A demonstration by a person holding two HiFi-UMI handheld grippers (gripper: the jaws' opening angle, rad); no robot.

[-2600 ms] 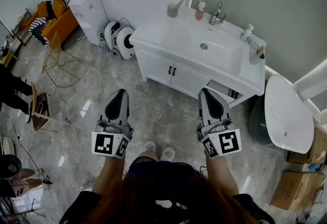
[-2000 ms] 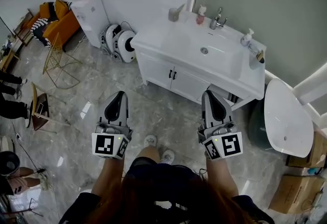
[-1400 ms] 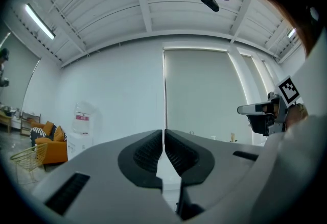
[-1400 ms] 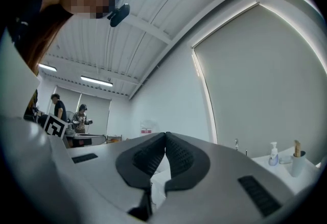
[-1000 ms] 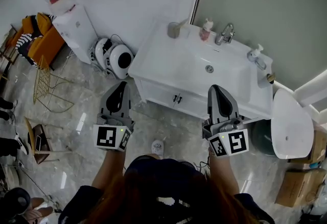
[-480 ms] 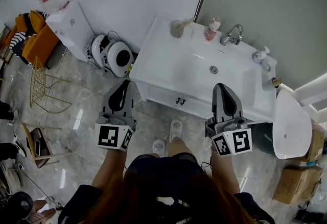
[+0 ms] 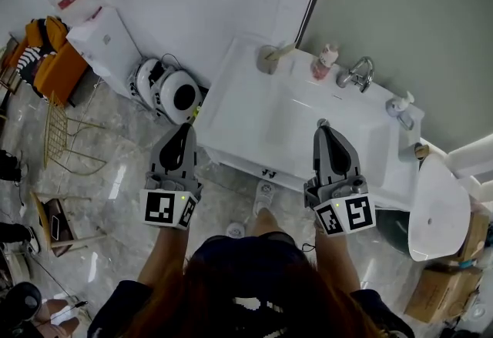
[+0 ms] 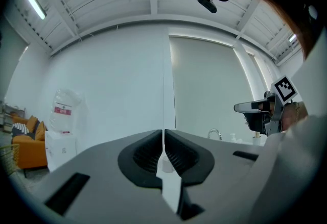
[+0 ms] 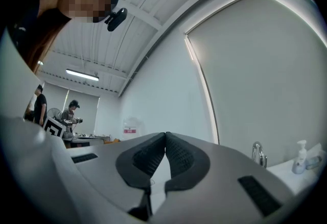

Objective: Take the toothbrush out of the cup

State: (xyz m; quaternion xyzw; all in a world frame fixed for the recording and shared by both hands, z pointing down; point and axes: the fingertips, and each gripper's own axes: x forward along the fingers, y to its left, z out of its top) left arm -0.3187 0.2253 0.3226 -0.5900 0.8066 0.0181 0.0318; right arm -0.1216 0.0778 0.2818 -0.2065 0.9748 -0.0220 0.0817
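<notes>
A grey cup (image 7: 269,60) stands at the back left corner of the white vanity top (image 7: 239,109), with a pale toothbrush (image 7: 284,51) leaning out of it to the right. My left gripper (image 7: 182,130) is shut and empty, held just off the vanity's left front edge. The right gripper (image 7: 323,126), also shut with nothing in it, hangs over the basin (image 7: 304,117). In the left gripper view the jaws (image 8: 163,136) meet tip to tip, and the right gripper (image 8: 255,110) shows at the right. The right gripper view shows its jaws (image 9: 165,139) closed too.
A pink bottle (image 7: 325,61), the tap (image 7: 356,73) and a soap pump (image 7: 402,108) line the vanity's back edge under the mirror. A water dispenser (image 7: 100,32) and white round appliances (image 7: 166,90) stand left of the vanity, a toilet (image 7: 439,205) to its right.
Both grippers and the camera have moved forward toward the vanity. The right gripper now hangs over the basin, and the left one has reached the vanity's front left edge. Jaws stay shut.
</notes>
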